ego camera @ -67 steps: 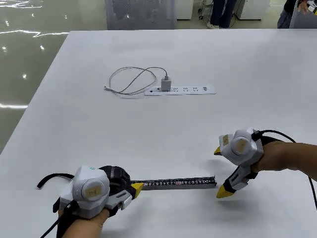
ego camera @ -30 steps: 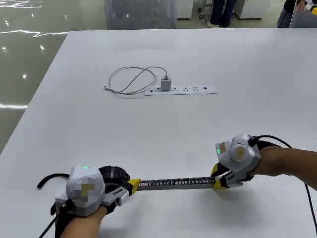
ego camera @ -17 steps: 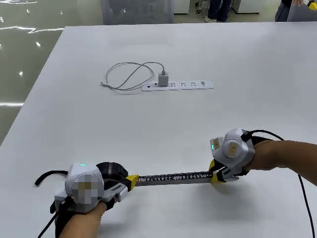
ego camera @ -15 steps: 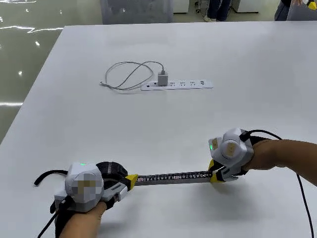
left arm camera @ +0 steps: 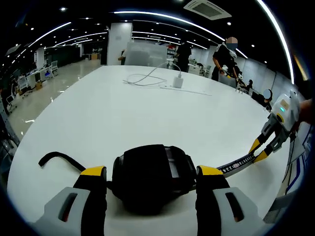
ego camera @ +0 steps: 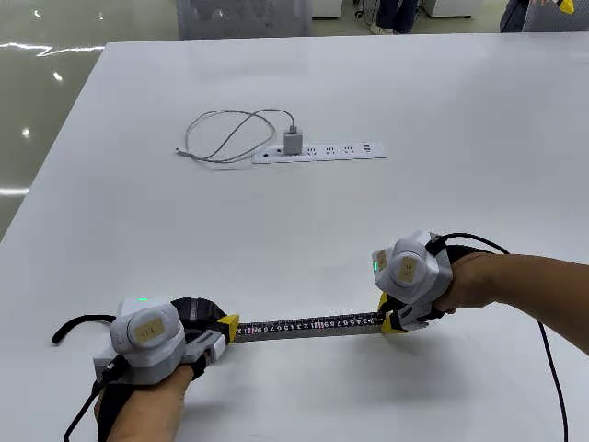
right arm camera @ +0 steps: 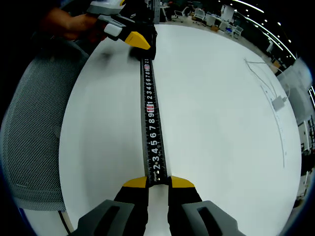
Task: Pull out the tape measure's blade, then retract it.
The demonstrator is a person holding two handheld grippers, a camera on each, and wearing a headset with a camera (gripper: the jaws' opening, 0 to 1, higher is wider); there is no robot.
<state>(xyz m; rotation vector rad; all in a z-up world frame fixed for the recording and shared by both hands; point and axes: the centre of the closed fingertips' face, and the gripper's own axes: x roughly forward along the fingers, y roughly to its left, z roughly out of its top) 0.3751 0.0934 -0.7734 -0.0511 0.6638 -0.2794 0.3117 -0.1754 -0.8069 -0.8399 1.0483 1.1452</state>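
Lying well beyond the blade [ego camera: 308, 324] are a power strip [ego camera: 327, 151] and cable [ego camera: 230, 112].

White workbench [ego camera: 460, 110], glossy floor [ego camera: 41, 87], ceiling light strips [left arm camera: 157, 15], grey mesh chair [right arm camera: 34, 123]

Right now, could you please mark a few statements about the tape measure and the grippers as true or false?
The left gripper grips the tape measure case. True.
The right gripper is open, clear of the blade. False: it is shut on the blade's tip.
The blade is fully retracted. False: it stretches between the two grippers.
A charger is plugged into the power strip. True.
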